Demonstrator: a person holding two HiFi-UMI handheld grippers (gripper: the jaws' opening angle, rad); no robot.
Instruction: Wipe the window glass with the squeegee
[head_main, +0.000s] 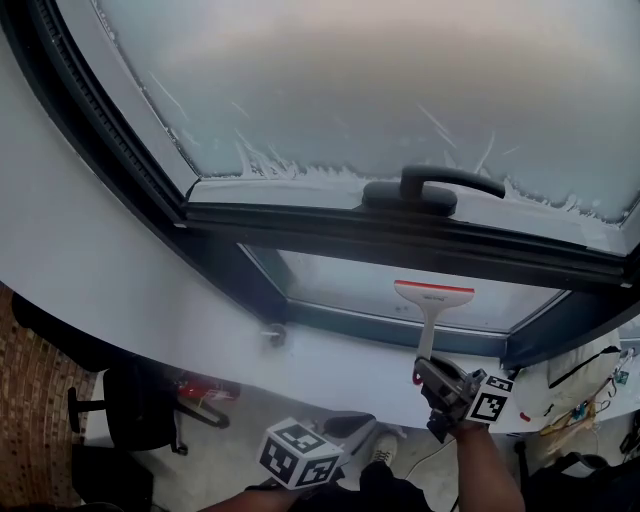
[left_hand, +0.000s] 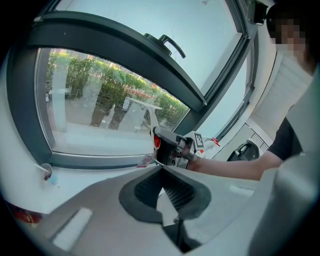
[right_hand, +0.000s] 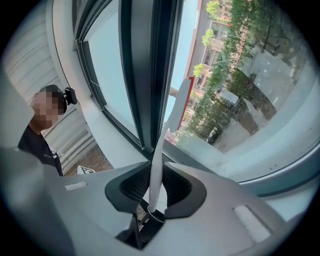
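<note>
1. right tongs (right_hand: 156, 187) clenched on the squeegee (head_main: 432, 298) handle; its blade lies just ahead of them, at the lower window glass (head_main: 340, 283).
2. left tongs (left_hand: 163, 185) closed, empty, held apart.
3. likely risk: the thin handle twists between the pads, the blade tilts and leaves streaks.

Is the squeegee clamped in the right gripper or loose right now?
Clamped: the jaws of the right gripper are closed on the white handle of the squeegee.
</note>
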